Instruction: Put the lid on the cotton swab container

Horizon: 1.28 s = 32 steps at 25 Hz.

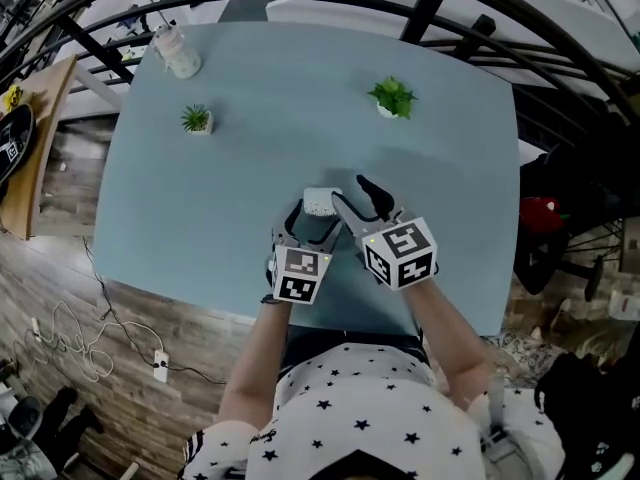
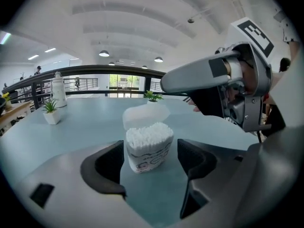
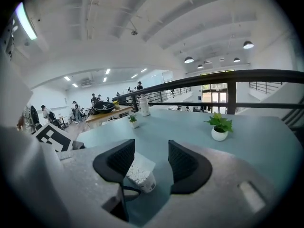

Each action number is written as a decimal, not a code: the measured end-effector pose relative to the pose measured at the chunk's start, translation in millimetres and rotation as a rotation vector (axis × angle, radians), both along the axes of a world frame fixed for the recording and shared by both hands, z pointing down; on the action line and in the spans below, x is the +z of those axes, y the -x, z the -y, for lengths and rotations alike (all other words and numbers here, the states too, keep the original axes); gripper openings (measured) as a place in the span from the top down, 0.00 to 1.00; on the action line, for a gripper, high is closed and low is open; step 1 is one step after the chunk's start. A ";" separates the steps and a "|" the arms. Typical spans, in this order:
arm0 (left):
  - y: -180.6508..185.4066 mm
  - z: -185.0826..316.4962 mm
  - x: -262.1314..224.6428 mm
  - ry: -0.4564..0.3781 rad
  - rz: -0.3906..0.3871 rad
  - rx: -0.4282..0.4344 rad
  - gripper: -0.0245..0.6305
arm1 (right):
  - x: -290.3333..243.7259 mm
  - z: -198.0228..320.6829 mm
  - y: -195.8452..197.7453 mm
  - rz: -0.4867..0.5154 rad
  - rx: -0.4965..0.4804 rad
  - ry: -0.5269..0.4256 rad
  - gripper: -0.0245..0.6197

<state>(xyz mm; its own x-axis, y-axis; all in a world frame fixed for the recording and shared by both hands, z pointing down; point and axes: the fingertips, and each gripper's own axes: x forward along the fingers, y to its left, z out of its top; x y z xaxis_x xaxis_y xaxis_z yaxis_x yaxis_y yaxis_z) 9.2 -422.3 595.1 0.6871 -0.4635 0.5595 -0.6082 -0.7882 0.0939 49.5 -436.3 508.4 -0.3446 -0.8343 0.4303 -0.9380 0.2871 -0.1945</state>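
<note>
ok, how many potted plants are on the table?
2. A small plant sits at the far left of the table, near the bottle. A bushier plant sits at the far right. None appears hidden.

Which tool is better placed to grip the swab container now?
Left, likely: the cotton swab container stands centred between the left tool's open jaws; the right tool's open jaws aim past it.
</note>
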 end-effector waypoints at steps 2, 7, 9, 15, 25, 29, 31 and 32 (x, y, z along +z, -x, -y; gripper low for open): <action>-2.0 1.6 6.3 0.002 0.011 0.019 0.46 | 4.3 4.4 0.9 -0.003 0.005 0.010 0.65; -3.7 6.2 15.7 -0.001 0.025 0.041 0.46 | 14.2 13.3 2.5 -0.013 0.015 0.035 0.65; -3.2 6.6 19.4 0.007 0.031 0.055 0.46 | 17.1 15.7 3.4 -0.017 0.020 0.041 0.65; -1.3 6.6 24.1 0.010 0.030 0.071 0.49 | 26.0 16.8 6.4 -0.028 0.026 0.066 0.65; -1.3 6.4 24.3 0.016 0.022 0.086 0.50 | 35.4 9.1 18.8 -0.046 0.004 0.098 0.65; -1.8 6.6 25.7 0.019 0.023 0.088 0.50 | 40.6 5.9 20.2 -0.043 0.006 0.111 0.63; -1.9 6.6 26.3 0.021 0.024 0.090 0.50 | 43.7 3.9 20.4 -0.039 0.010 0.119 0.63; -1.8 6.5 26.5 0.021 0.024 0.090 0.50 | 45.0 2.9 20.7 -0.039 0.011 0.123 0.63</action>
<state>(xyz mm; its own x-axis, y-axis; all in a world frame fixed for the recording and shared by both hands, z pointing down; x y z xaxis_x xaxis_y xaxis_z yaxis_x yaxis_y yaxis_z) 11.0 -428.8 621.6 0.7114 -0.3883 0.5858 -0.5374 -0.8377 0.0973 28.9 -439.2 553.4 -0.3167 -0.7782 0.5424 -0.9485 0.2527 -0.1912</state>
